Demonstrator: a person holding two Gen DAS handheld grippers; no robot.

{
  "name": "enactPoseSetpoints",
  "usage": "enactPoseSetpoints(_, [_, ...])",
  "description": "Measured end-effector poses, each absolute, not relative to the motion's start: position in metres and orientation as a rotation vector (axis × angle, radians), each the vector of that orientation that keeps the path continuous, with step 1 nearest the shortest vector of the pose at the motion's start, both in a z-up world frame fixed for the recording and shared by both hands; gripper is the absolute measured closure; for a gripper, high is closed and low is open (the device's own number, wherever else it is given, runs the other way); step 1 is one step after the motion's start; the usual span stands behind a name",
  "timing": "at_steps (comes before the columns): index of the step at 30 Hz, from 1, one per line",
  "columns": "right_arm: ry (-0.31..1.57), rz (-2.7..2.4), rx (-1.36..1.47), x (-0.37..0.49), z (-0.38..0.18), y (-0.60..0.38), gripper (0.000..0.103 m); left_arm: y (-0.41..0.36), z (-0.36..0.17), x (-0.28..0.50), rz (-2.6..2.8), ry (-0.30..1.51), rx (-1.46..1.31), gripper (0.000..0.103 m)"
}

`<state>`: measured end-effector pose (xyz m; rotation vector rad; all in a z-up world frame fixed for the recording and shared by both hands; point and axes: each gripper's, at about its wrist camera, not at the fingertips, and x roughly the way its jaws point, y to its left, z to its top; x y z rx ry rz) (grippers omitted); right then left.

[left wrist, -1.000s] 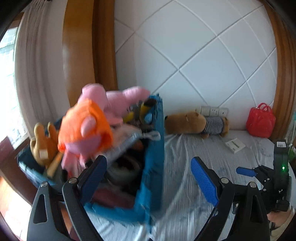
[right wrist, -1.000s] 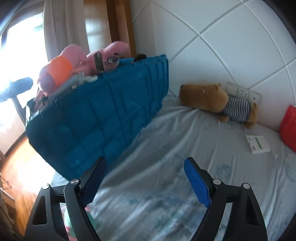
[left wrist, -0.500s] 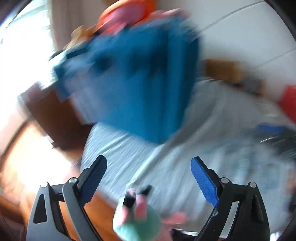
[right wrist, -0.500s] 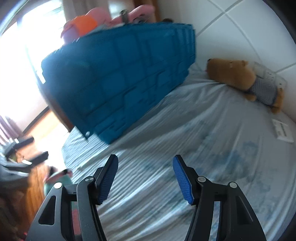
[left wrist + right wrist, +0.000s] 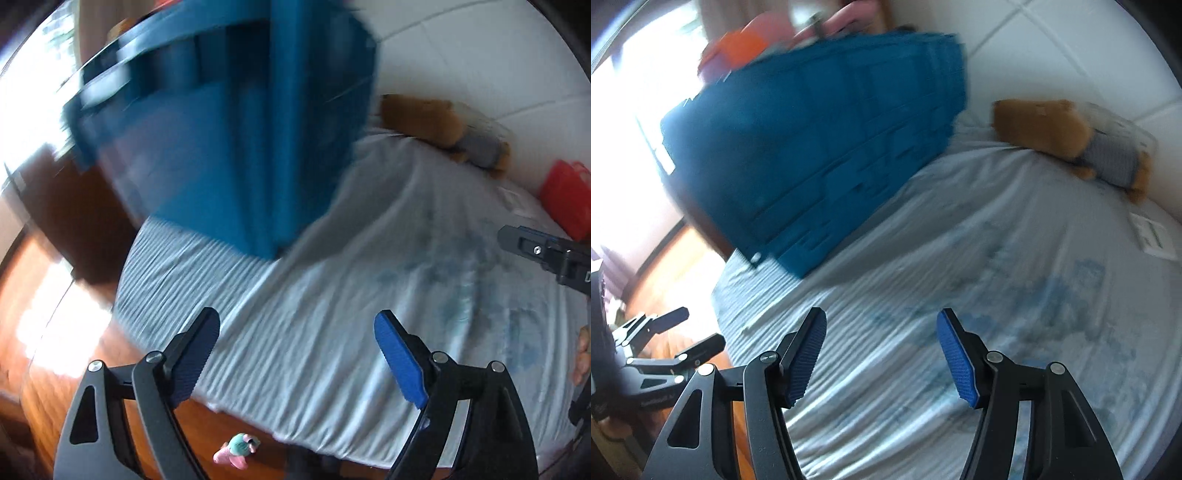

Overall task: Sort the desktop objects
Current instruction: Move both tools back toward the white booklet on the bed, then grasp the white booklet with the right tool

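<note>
We see a blue plastic crate (image 5: 820,147) at upper left, its wall moulded in ribbed panels, matt. The bed (image 5: 979,295) is covered in wrinkled pale cloth with a faded blue print. A brown plush bear (image 5: 1041,122) at upper right looks soft and fuzzy. The floor (image 5: 48,325) at lower left is glossy wood. The blue pads (image 5: 955,358) look ridged, on matt black arms.

Each claw, left (image 5: 297,354) and right (image 5: 882,358), has two black angular arms with triangular cutouts, silver pivot screws, and ribbed blue pads (image 5: 955,360) on the inner finger faces.
</note>
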<state>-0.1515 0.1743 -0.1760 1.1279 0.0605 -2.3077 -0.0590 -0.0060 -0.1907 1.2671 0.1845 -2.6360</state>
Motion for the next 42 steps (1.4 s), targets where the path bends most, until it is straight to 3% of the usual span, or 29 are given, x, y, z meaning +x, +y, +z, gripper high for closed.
enactPoseSetpoints(4, [-0.021,-2.446,1.162,-0.161,-0.165,0.219,0.04,0.023,-0.178,-0.094,-2.749,0.118,1.297,0.016])
enactPoseSetpoints(6, [-0.052,-2.518,1.173,-0.163,-0.16,0.242,0.04,0.039,-0.176,-0.113,-2.811,0.081,1.316,0.008])
enactPoseSetpoints(11, [-0.128,-2.654,1.197,-0.174,-0.154,0.303,0.034,0.081,-0.167,-0.16,-2.906,0.039,1.359,0.008])
enactPoseSetpoints(14, [-0.203,-2.709,1.218,-0.192,-0.153,0.348,0.012,0.111,-0.164,-0.186,-2.939,0.008,1.384,0.008])
enactPoseSetpoints(17, [-0.229,-2.736,1.236,-0.216,-0.152,0.392,0.01,0.145,-0.161,-0.215,-2.958,-0.002,1.39,0.008])
enactPoseSetpoints(18, [-0.229,-2.742,1.242,-0.226,-0.152,0.406,0.011,0.157,-0.161,-0.224,-2.963,0.004,1.389,0.008])
enactPoseSetpoints(22, [-0.204,-2.728,1.273,-0.276,-0.153,0.461,0.044,0.213,-0.165,-0.274,-2.953,0.016,1.394,0.008])
enactPoseSetpoints(27, [-0.201,-2.696,1.328,-0.357,-0.169,0.523,0.049,0.277,-0.177,-0.342,-2.927,0.01,1.434,0.008])
enactPoseSetpoints(29, [-0.205,-2.695,1.355,-0.384,-0.178,0.543,0.057,0.298,-0.187,-0.369,-2.931,-0.006,1.467,0.008])
enactPoseSetpoints(31, [-0.221,-2.683,1.394,-0.411,-0.193,0.562,0.079,0.316,-0.2,-0.395,-2.93,-0.027,1.499,0.008])
enactPoseSetpoints(32, [-0.231,-2.675,1.411,-0.419,-0.2,0.568,0.085,0.324,-0.207,-0.409,-2.927,-0.036,1.516,0.008])
enactPoseSetpoints(38, [-0.396,-2.604,1.465,-0.489,-0.251,0.609,0.087,0.355,-0.247,-0.486,-2.925,0.012,1.6,0.01])
enactPoseSetpoints(42, [-0.469,-2.573,1.492,-0.53,-0.281,0.624,0.087,0.39,-0.276,-0.52,-2.986,-0.088,1.659,0.01])
